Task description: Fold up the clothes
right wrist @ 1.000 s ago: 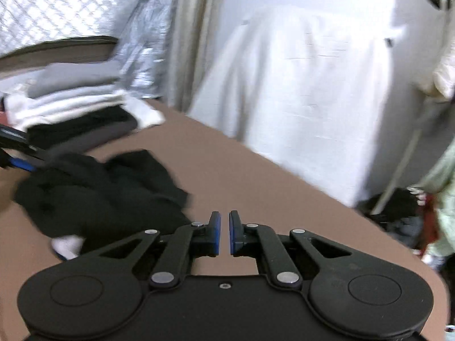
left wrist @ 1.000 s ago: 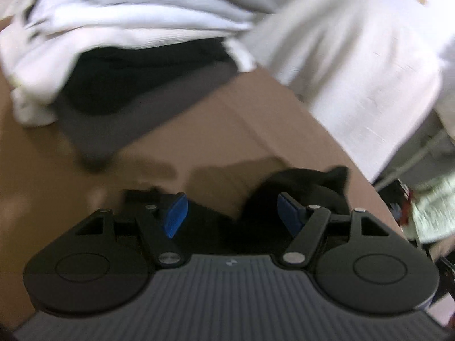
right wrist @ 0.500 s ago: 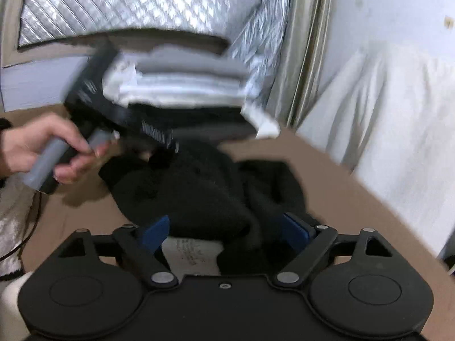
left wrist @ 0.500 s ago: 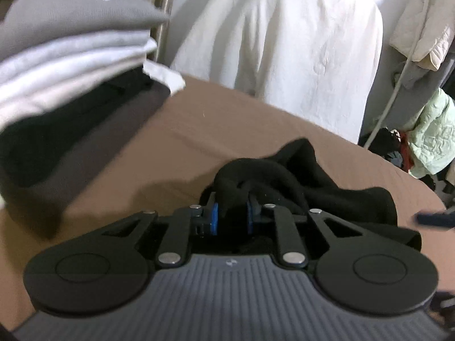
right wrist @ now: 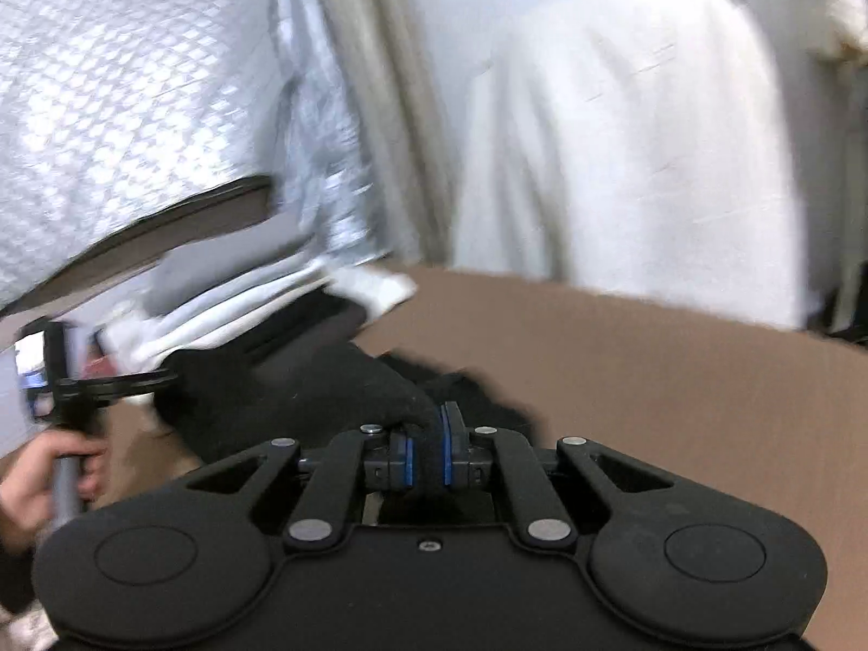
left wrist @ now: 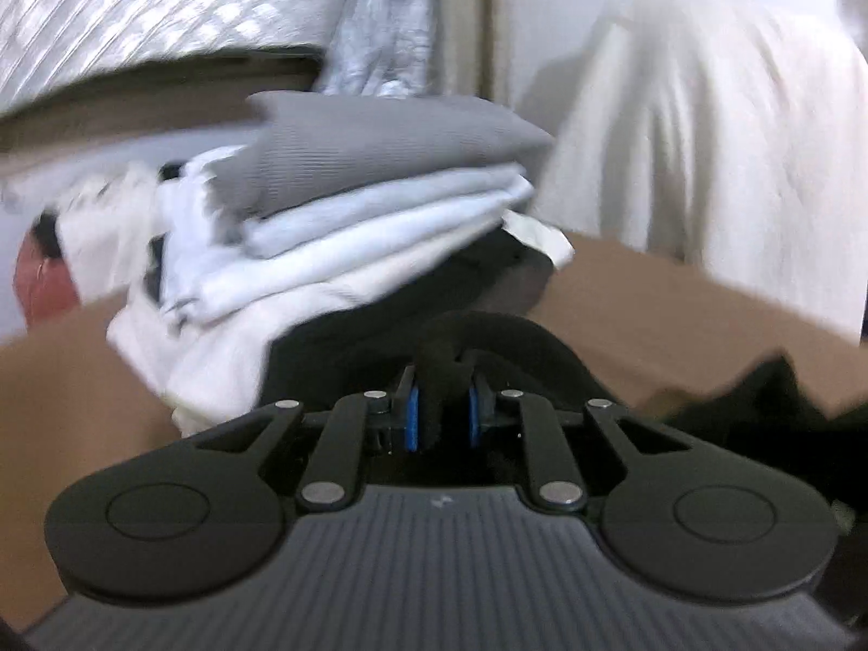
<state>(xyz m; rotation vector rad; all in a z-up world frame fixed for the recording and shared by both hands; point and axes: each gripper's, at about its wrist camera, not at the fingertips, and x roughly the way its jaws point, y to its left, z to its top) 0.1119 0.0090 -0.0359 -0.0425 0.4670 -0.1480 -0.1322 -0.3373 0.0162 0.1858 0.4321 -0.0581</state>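
A crumpled black garment (left wrist: 491,333) lies partly on the brown table (left wrist: 651,304) in front of a stack of folded clothes (left wrist: 380,206). My left gripper (left wrist: 440,417) is shut on a bunched fold of it, which is raised a little. In the right wrist view my right gripper (right wrist: 428,458) has another fold of the black garment (right wrist: 304,385) between its blue pads (right wrist: 408,461). Its jaws are closing and the pads press the cloth. The left gripper (right wrist: 81,380) shows there at the far left, held by a hand (right wrist: 38,483).
The folded stack (right wrist: 228,309) holds grey, white and black layers at the table's back left. A white draped cover (left wrist: 705,135) stands behind the table's far edge. Silver quilted foil (left wrist: 135,11) hangs at the back left. Bare brown table (right wrist: 651,380) stretches to the right.
My left gripper closed on the black garment and rose with it. My right gripper opened wide over the garment, then closed on a fold. Both views swung toward the folded stack.
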